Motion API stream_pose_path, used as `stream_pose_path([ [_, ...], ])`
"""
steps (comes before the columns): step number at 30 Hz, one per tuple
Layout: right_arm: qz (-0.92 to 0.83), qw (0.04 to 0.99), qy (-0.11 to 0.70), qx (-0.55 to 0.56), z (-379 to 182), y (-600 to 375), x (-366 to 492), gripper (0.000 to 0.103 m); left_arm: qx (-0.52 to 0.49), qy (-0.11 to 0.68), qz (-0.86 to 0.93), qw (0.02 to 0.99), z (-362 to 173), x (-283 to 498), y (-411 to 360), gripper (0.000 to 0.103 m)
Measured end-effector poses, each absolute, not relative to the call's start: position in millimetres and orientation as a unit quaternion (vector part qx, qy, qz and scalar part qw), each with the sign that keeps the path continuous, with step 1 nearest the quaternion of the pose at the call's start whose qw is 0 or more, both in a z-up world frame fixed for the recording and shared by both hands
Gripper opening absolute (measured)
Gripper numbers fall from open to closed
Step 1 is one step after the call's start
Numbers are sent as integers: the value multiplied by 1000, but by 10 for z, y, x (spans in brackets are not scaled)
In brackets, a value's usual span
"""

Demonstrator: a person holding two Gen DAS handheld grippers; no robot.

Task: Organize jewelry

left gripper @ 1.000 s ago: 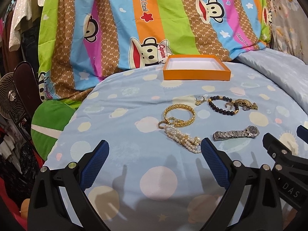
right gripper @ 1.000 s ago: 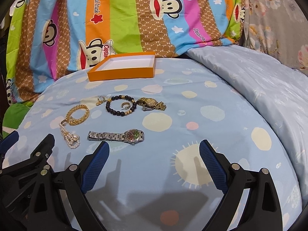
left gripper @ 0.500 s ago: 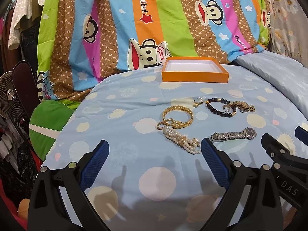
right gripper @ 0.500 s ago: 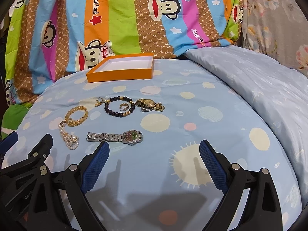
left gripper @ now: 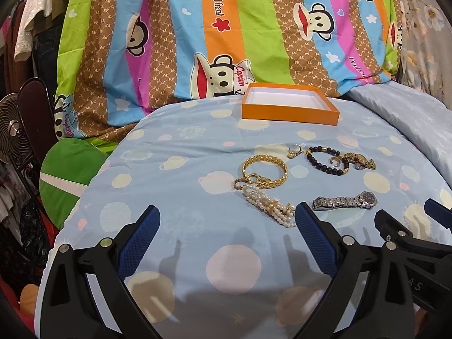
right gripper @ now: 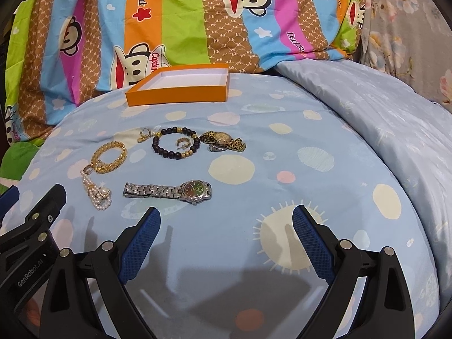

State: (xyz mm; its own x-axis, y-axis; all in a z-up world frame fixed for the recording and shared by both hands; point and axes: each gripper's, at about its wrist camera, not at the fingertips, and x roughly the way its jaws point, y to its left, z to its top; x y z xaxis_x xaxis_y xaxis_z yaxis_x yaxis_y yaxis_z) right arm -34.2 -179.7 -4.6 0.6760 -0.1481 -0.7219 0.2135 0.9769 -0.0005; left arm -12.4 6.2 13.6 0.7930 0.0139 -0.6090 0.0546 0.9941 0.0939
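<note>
Jewelry lies on a blue spotted bedspread: a gold chain bracelet, a pearl bracelet, a black bead bracelet, a gold watch and a silver watch. An empty orange box sits behind them. My left gripper is open, near the pearls. My right gripper is open, just in front of the silver watch.
A striped cartoon-monkey quilt stands piled behind the box. A pale blue duvet rises at the right. A green cushion, a fan and hanging clothes are off the bed's left edge.
Both grippers have drawn slightly back and lower, so the jewelry sits a little further away in view. Nothing was picked up and both stay open.
</note>
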Motion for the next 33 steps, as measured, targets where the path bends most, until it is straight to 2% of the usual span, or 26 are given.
stream_pose_path([
  [12,-49,925,375,49,92,-1871,-233,90,21,359,-18,933,52,7,173,94],
  [21,-15,916,399,24,30,-2122,440,71,6,377,-17,926,6,43,225,94],
  [25,4,910,414,35,-69,-2233,679,57,11,375,-20,927,10,37,206,94],
  [30,28,902,429,49,-145,-2309,856,51,18,371,-18,928,20,22,177,94],
  [33,41,897,438,49,-184,-2287,918,44,14,375,-17,927,18,41,196,94],
])
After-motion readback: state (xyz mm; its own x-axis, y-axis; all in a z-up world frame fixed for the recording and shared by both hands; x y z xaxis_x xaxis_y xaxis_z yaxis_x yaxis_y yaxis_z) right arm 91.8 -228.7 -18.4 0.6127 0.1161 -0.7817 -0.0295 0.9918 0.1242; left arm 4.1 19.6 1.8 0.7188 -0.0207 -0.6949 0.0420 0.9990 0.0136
